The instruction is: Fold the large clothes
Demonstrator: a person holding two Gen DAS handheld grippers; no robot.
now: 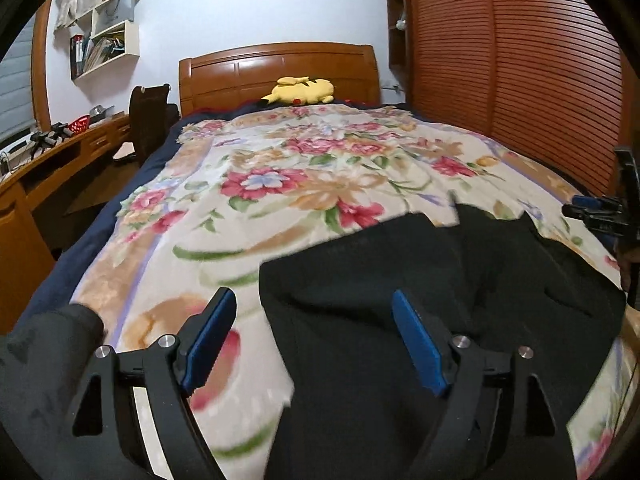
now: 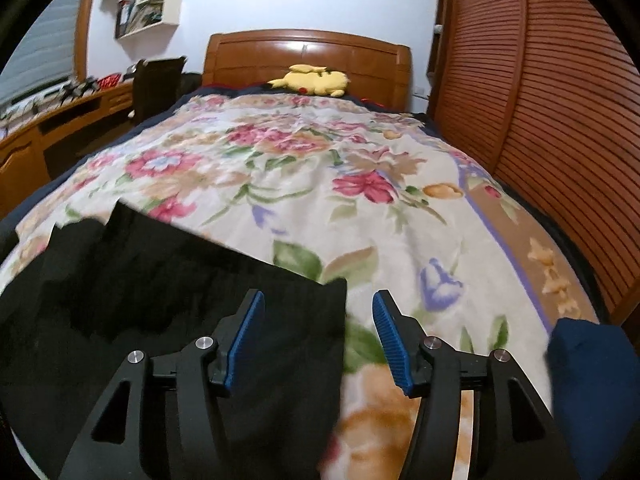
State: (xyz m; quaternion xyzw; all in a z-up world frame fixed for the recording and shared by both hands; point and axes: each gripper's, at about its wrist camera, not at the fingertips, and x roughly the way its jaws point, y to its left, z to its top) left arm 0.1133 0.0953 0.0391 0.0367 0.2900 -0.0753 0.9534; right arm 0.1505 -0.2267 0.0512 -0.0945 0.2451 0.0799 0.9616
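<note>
Left claw (image 1: pixel 312 336) seen wide open, nothing gripped; blue ribbed pads apart, left edge of black garment (image 1: pixel 420 320) lying beneath gap. Right claw (image 2: pixel 316 336) seen partly open, nothing gripped; garment's right edge (image 2: pixel 200 300) below its left pad. Garment: dark, soft, matte cloth, spread flat with blurred creases, laid near foot edge of bed (image 1: pixel 132 216), on fleecy floral blanket (image 2: pixel 320 184). Yellow plush toy (image 1: pixel 300 90) noted at glossy wooden headboard (image 2: pixel 308 56). Slatted wooden doors (image 2: pixel 540 120) along bed's right edge.
</note>
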